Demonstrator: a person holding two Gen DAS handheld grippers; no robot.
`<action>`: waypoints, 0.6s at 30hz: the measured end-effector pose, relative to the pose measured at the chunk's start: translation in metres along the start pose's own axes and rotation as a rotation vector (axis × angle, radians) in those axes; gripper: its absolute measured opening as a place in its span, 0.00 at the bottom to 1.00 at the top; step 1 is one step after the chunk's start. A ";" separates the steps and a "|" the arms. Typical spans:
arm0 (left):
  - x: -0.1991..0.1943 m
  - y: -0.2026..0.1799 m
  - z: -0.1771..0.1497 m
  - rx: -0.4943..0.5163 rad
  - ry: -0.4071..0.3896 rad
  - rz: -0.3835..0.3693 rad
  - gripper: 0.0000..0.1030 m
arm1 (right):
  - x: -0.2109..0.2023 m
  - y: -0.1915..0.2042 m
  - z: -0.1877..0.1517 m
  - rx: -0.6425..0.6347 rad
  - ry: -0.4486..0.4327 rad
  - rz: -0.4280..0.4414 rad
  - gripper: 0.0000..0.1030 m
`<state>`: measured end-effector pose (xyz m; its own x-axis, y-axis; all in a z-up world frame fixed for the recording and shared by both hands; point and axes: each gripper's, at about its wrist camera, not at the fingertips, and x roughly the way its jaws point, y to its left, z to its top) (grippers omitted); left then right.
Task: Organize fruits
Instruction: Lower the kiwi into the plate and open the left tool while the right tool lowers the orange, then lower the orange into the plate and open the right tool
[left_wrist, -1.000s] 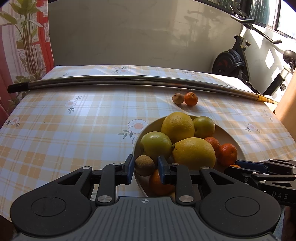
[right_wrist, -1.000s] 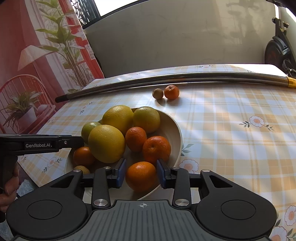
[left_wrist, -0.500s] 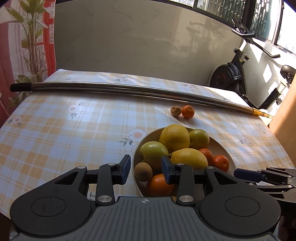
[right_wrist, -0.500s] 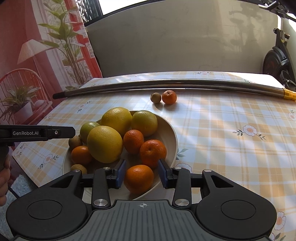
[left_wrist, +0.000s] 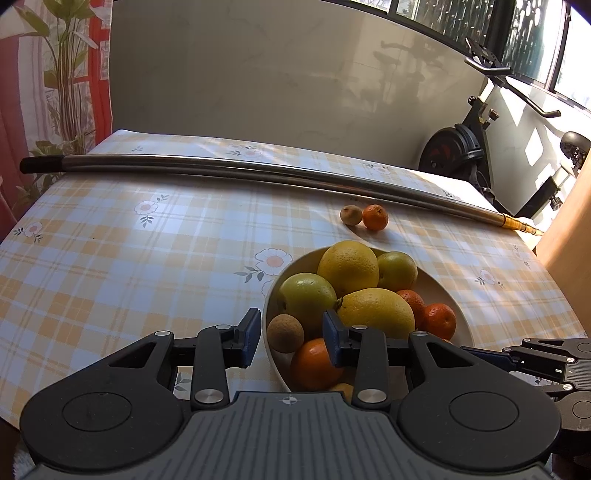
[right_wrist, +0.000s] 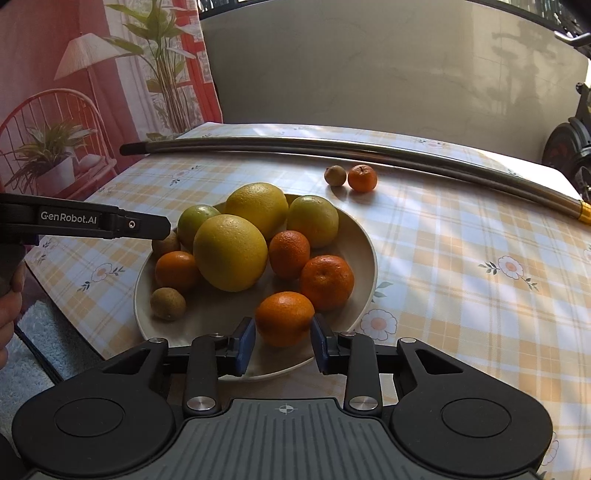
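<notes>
Right wrist view, right gripper (right_wrist: 283, 345) spread around mandarin (right_wrist: 284, 318), left gripper (left_wrist: 290, 338) spread around kiwi (left_wrist: 285, 333)

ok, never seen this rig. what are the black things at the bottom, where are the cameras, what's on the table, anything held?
No robot arm here: a person carries a handheld two-finger tool in each hand, each with a fisheye camera looking forward along its fingers. The black hardware at the bottom of each picture is that tool's own body.

In the left wrist view, the left tool is open, its fingers either side of a small brown fruit at the bowl edge. In the right wrist view, the right tool is open around an orange, not visibly clamped. Nothing is held.

The checked tablecloth carries the bowl of citrus, a loose mandarin beside another brown fruit, and a long metal pole.
</notes>
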<state>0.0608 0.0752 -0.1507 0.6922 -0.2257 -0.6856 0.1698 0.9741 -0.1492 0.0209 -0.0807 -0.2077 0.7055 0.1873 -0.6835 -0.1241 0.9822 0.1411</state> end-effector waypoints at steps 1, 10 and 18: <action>0.001 0.000 0.000 0.000 0.001 0.000 0.37 | 0.000 -0.001 0.000 0.001 -0.001 0.003 0.28; 0.003 0.000 0.000 -0.001 0.006 0.000 0.37 | 0.007 -0.014 0.009 0.028 -0.016 -0.021 0.28; 0.005 -0.001 -0.001 0.001 0.009 0.001 0.37 | 0.016 -0.017 0.016 0.006 -0.032 -0.043 0.28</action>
<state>0.0635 0.0736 -0.1547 0.6859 -0.2243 -0.6923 0.1699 0.9744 -0.1473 0.0457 -0.0951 -0.2094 0.7317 0.1448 -0.6660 -0.0894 0.9891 0.1168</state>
